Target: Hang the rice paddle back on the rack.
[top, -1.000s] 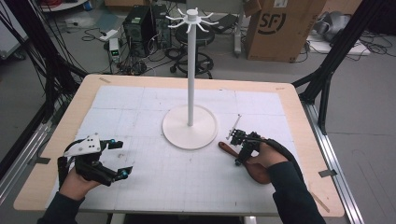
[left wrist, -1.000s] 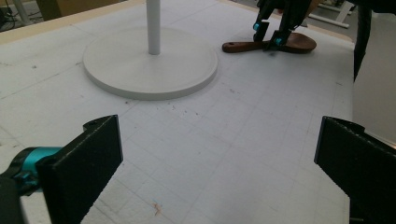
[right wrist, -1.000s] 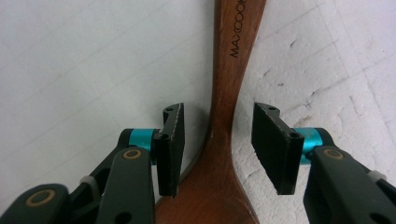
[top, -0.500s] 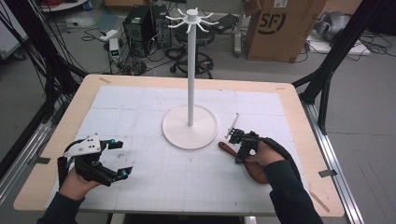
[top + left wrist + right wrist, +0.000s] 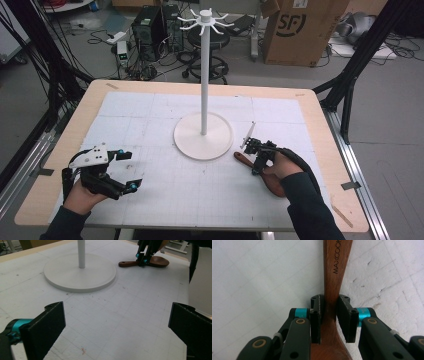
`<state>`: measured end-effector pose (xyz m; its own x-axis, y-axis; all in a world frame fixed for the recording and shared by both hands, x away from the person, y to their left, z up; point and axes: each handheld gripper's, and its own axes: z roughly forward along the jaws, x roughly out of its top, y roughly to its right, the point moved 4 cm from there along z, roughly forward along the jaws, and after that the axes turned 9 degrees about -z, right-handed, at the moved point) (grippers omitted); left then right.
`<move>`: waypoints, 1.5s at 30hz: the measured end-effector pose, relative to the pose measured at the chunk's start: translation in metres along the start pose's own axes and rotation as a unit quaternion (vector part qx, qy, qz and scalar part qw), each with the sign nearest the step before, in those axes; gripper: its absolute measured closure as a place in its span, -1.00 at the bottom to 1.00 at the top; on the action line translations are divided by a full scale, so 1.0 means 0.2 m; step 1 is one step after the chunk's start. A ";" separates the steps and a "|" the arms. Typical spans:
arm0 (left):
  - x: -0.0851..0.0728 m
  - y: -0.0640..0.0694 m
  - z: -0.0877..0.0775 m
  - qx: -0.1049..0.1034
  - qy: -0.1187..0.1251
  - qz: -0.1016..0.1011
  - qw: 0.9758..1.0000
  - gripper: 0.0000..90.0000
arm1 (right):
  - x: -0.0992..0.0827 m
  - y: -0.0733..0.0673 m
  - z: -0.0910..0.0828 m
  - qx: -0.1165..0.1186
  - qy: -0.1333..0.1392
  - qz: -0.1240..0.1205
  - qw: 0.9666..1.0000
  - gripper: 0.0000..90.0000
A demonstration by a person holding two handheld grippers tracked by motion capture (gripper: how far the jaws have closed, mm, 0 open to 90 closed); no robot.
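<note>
Standing mid-surface (image 5: 125,107): white hook stand (image 5: 203,134). Lying toward the right edge, beside its base: wooden spoon (image 5: 333,270), looking stiff, light, smooth (likely slippery). Pinching its narrow neck, a sound hold: right gripper (image 5: 331,317). Hovering near the front left corner, jaws spread wide: left gripper (image 5: 125,171).

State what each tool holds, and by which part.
The right tool is shut on the spoon at the neck, where handle meets bowl. The left tool is open and holds nothing.
</note>
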<state>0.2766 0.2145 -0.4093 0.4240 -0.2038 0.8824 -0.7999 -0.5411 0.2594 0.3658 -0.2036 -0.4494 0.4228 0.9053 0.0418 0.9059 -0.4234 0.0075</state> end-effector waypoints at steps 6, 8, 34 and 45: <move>0.00 0.00 0.00 0.000 0.000 0.000 1.000 -0.96 | 0.00 0.00 0.00 0.004 -0.009 0.005 1.000 0.66; 0.00 0.00 0.00 0.000 0.000 0.000 1.000 -0.96 | 0.00 0.00 0.00 0.005 -0.005 0.007 1.000 0.70; 0.00 0.00 0.00 0.000 0.000 0.000 1.000 -0.96 | -0.02 0.02 0.00 0.023 0.026 -0.004 0.999 0.73; -0.01 -0.01 -0.01 0.004 0.000 -0.003 1.000 -0.96 | -0.06 0.03 -0.04 0.050 0.064 0.001 0.997 0.74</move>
<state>0.2764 0.2171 -0.4103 0.4289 -0.1997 0.8810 -0.7936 -0.5492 0.2619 0.3664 -0.2180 -0.4413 0.4240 0.8898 0.1686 0.9056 -0.4142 -0.0917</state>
